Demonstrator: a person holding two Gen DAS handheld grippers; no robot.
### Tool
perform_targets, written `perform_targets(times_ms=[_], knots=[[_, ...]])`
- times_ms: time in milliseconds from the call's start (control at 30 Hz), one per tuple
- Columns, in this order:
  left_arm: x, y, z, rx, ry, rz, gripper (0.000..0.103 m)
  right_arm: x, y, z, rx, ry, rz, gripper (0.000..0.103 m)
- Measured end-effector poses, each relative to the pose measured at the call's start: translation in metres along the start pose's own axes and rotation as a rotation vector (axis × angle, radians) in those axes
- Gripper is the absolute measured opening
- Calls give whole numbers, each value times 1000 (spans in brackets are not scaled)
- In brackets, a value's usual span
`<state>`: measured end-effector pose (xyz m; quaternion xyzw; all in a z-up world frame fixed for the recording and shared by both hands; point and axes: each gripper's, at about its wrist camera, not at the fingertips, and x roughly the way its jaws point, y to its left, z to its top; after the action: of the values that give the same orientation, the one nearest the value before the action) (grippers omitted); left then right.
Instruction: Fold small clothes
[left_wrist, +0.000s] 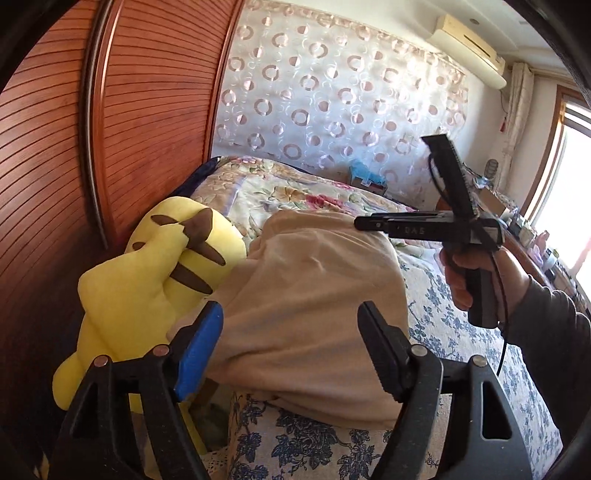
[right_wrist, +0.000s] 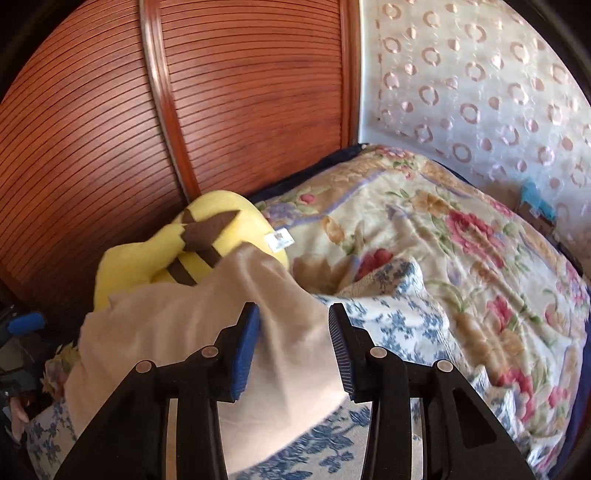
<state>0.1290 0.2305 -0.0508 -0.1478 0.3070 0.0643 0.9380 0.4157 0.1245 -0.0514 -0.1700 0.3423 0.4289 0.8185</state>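
Beige garment (right_wrist: 207, 325) lies bunched on the near bed edge, against the yellow plush (right_wrist: 207, 236). Left gripper (left_wrist: 291, 343) and right gripper (right_wrist: 293, 339) both spread wide, holding nothing. Pinch corners (not the bulk), then lift & flatten.

Yellow plush toy (left_wrist: 147, 280) crowds the beige garment (left_wrist: 314, 295) on its left – blue-flowered bedsheet (left_wrist: 461, 325) to its right unobstructed
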Motion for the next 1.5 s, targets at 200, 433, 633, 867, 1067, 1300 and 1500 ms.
perform_targets(times_ms=[200,433,633,867,1067,1300,1500], knots=[[-8,-19,-3,50,-9,9,85,22,-20,-6,108,36,-89,40],[-31,-45,-1,136,-50,19,88,-43,-6,-21,126,-78,-72,40],[-54,-74,0,170,-87,5,88,-129,16,-60,127,-178,-70,40],[-80,-114,-7,219,-124,-26,88,-217,36,-127,167,-258,-108,41],[-102,-150,-15,257,-148,-65,88,-281,61,-192,204,-320,-224,59],[-127,-193,-26,307,-176,-85,88,-345,98,-251,261,-385,-352,73],[-146,-225,-37,328,-190,-102,88,-380,128,-287,318,-429,-432,85]])
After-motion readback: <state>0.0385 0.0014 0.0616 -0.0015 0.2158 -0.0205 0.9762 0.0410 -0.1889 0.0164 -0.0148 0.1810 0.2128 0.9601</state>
